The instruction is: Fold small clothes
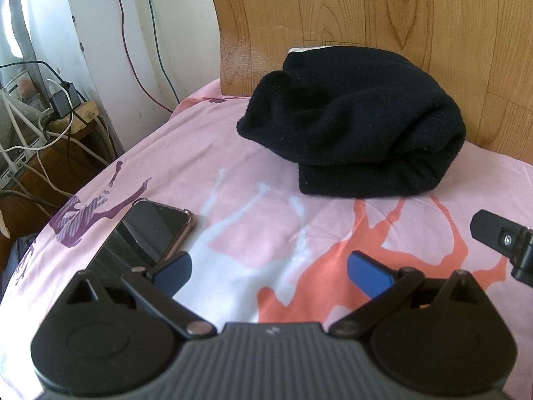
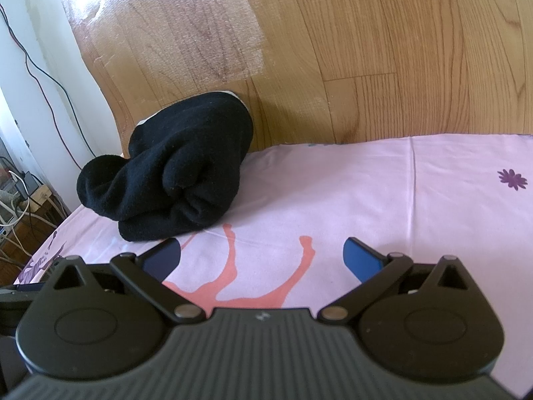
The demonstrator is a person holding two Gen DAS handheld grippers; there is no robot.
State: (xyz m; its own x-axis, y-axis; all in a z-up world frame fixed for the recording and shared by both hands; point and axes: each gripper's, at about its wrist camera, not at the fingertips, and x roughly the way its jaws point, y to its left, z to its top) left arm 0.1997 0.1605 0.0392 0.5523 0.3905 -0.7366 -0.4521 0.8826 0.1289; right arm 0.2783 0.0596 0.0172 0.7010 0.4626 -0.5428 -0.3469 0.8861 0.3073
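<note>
I see the black garment (image 1: 353,126) bundled at twelve o'clock on the bed (image 1: 266,216), against the headboard (image 1: 399,16). My left gripper (image 1: 268,268) and right gripper (image 2: 261,258) hang wide apart, empty. I judge this piece folded.

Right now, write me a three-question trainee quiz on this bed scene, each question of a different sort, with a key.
1. True or false: the left gripper is shut on the black garment.
2. Multiple choice: what lies on the pink sheet beside the left gripper's left finger? A) a book B) a phone C) a cup
3. Fill in: the black garment sits bundled against the wooden ____ behind it.

Key:
1. False: both it and the right gripper are open and empty, short of the garment.
2. B
3. headboard
</note>
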